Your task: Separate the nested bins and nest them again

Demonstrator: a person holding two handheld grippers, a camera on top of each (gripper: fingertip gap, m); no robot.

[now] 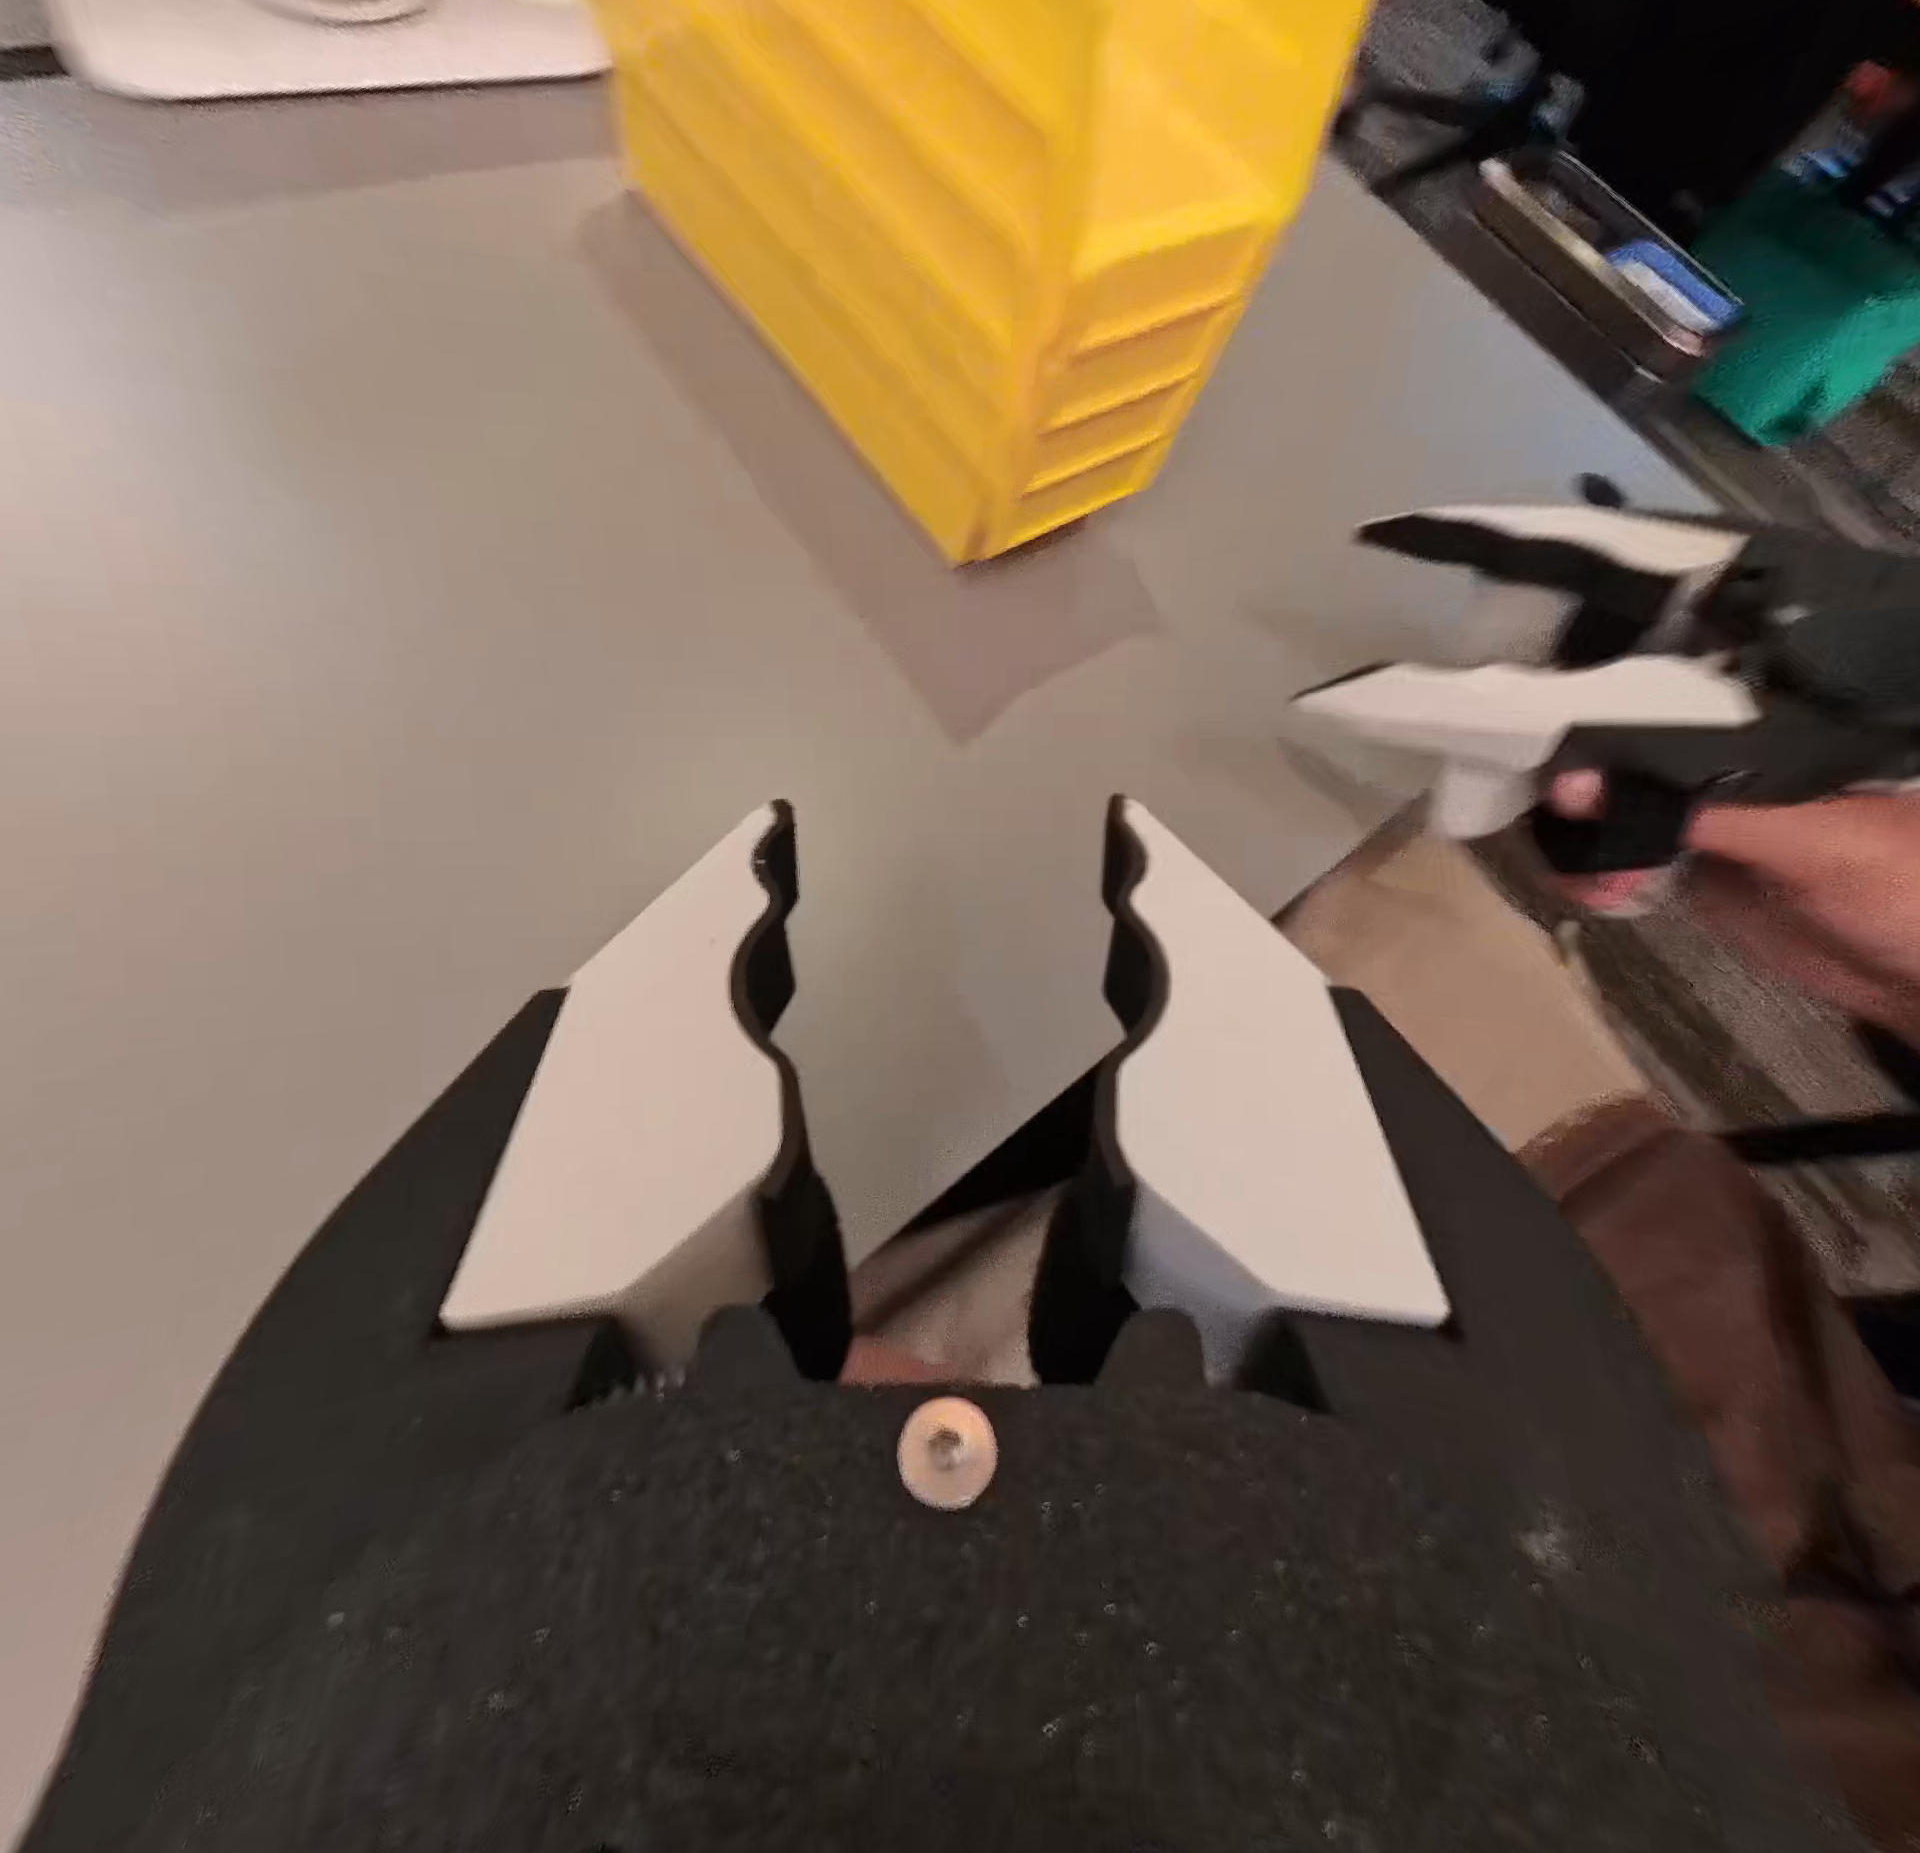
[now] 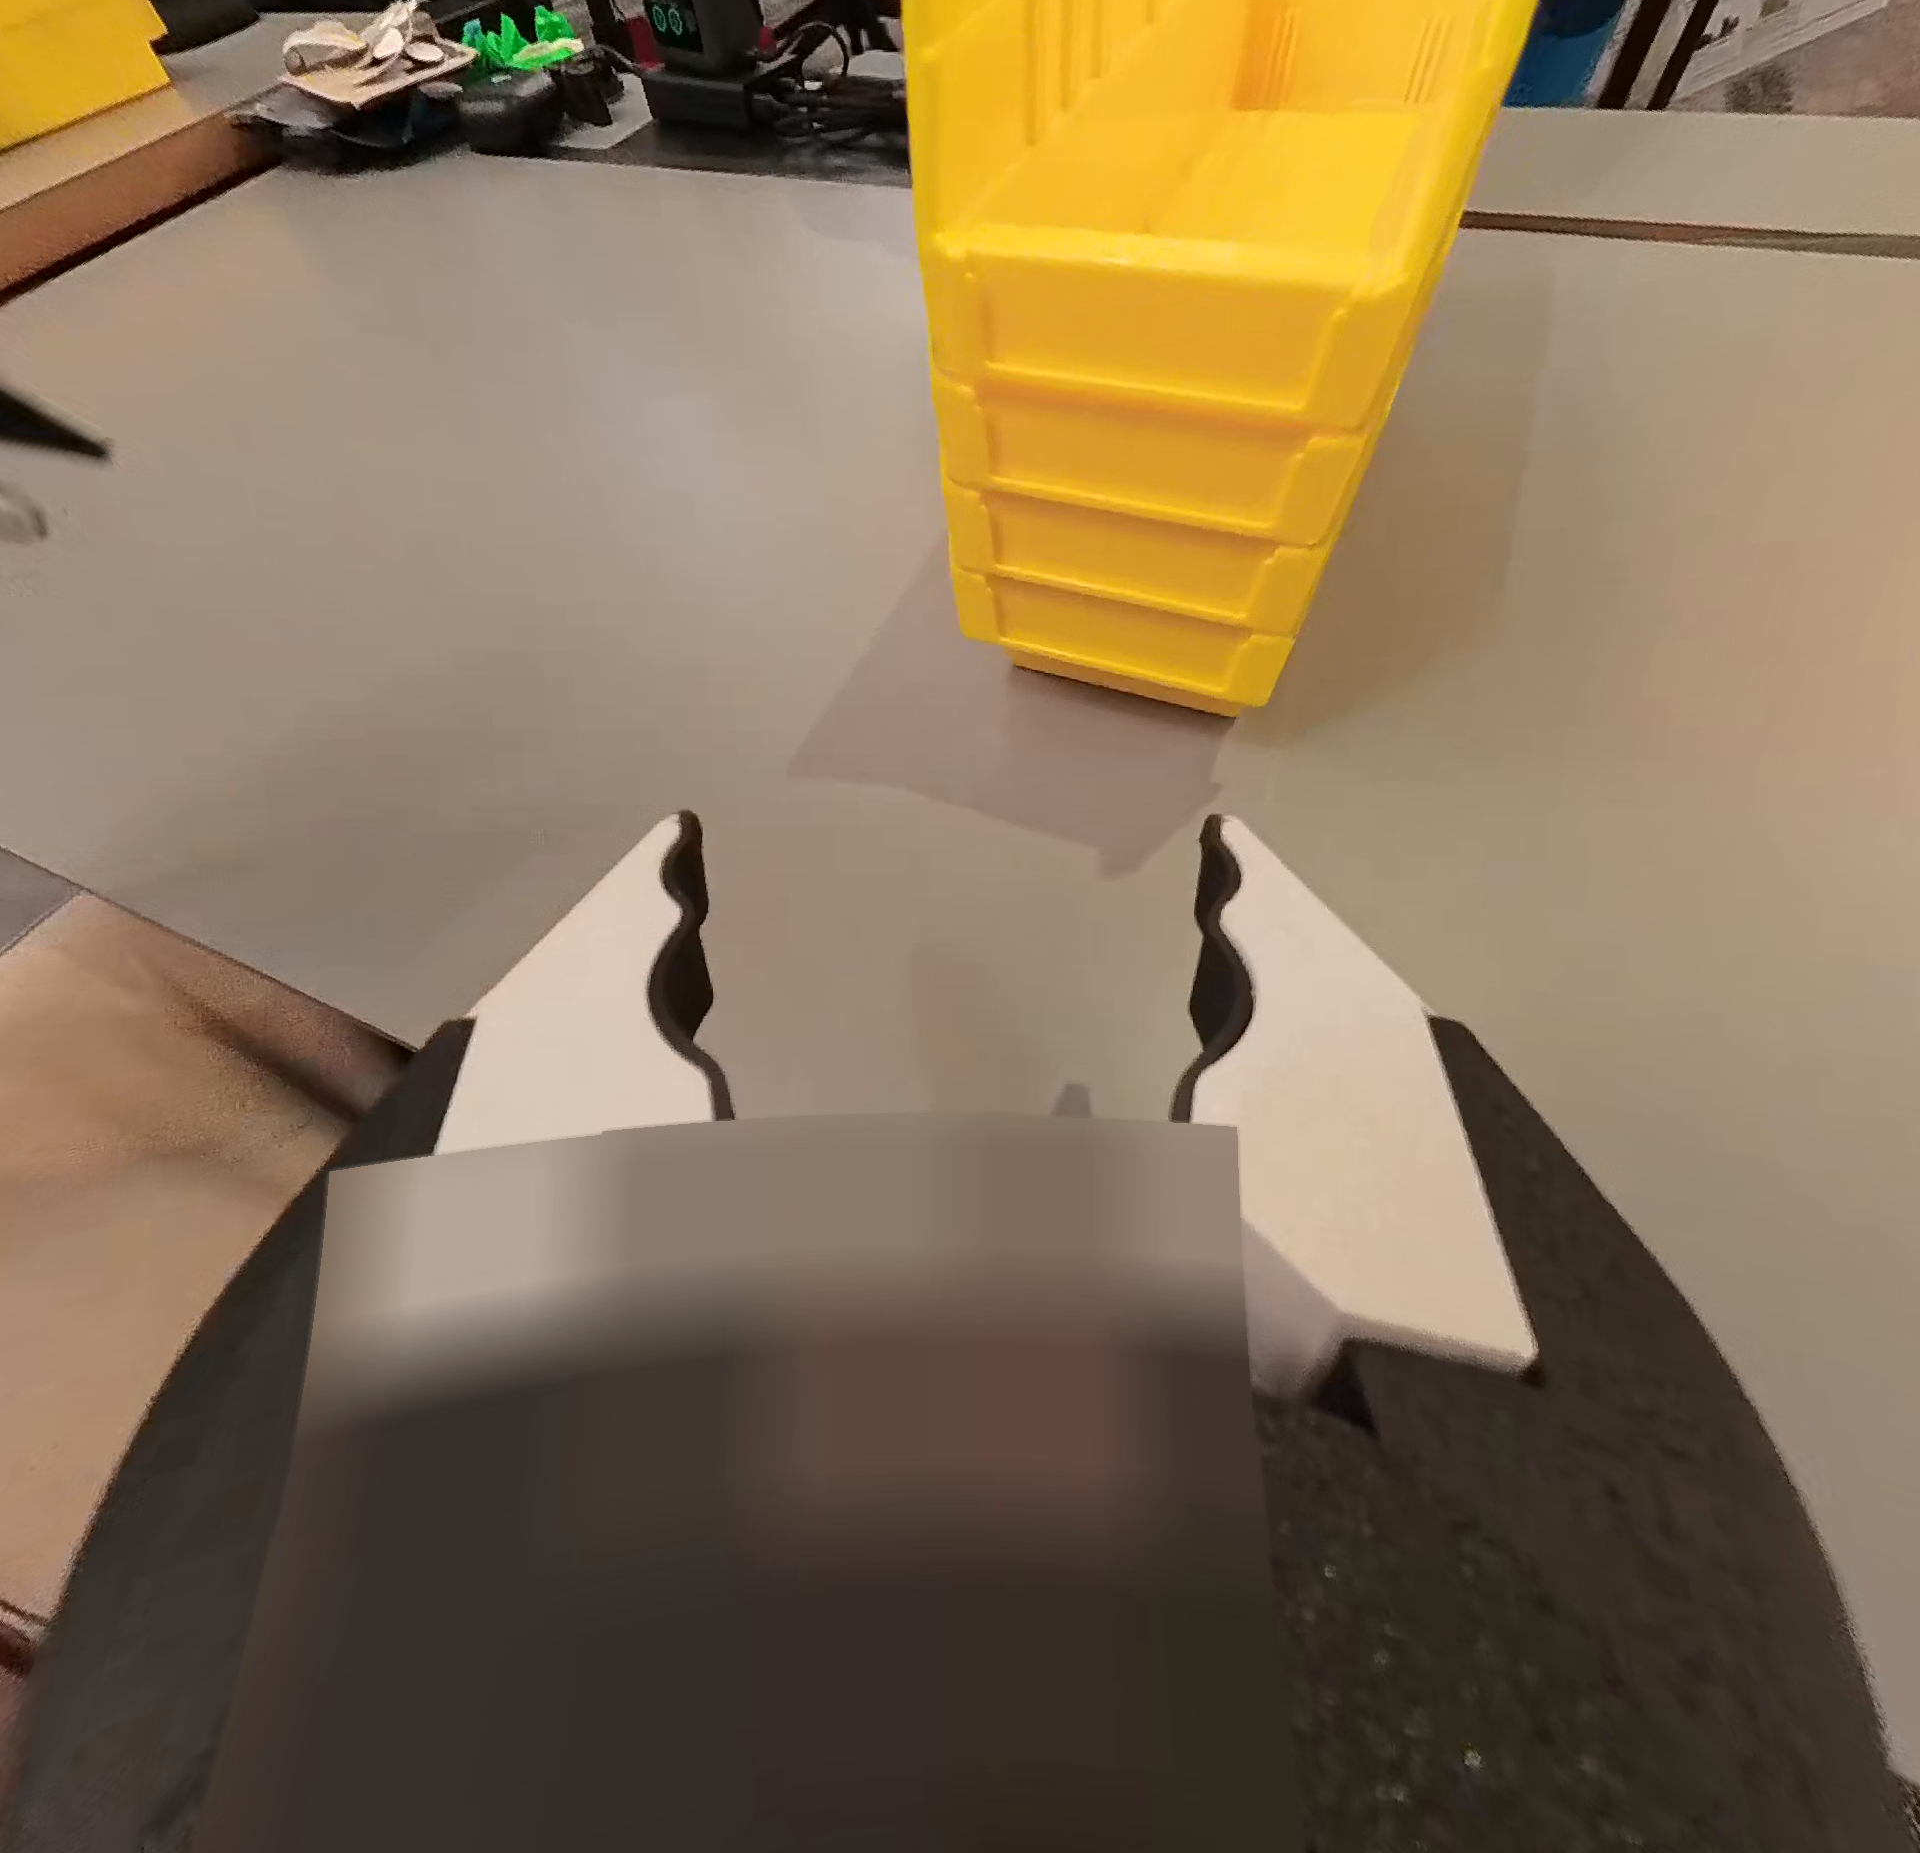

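Yellow plastic bins (image 2: 1153, 432) stood nested in one stack on the grey table (image 2: 468, 556), four rims showing one above the other at the short end that faced the right wrist camera. In the left wrist view the same stack (image 1: 935, 245) appeared blurred, ahead and a little to the right, with its long ribbed side turned toward that camera.

Neither tool had reached the stack. The left gripper (image 1: 951, 816) hung over bare tabletop, its jaws parted and nothing between them. The right gripper (image 2: 951, 827) was likewise spread wide and empty, pointed at the table just short of the stack's shadow. From the left wrist view the right gripper (image 1: 1340, 619) showed farther off at the table's near right edge, also gaping, with a hand (image 1: 1704, 847) on its handle.

Judged from this, the work sat at its very beginning: the approach, with no bin yet separated. The next move would probably call for one claw to steady the lower bins while the other closed on the top bin's front lip and drew it upward. Because the bins sat snugly inside one another, a straight lift seemed wiser than a tilt, which might drag the bin beneath along with it. There looked to be enough bare table on either side to set the freed bins down.
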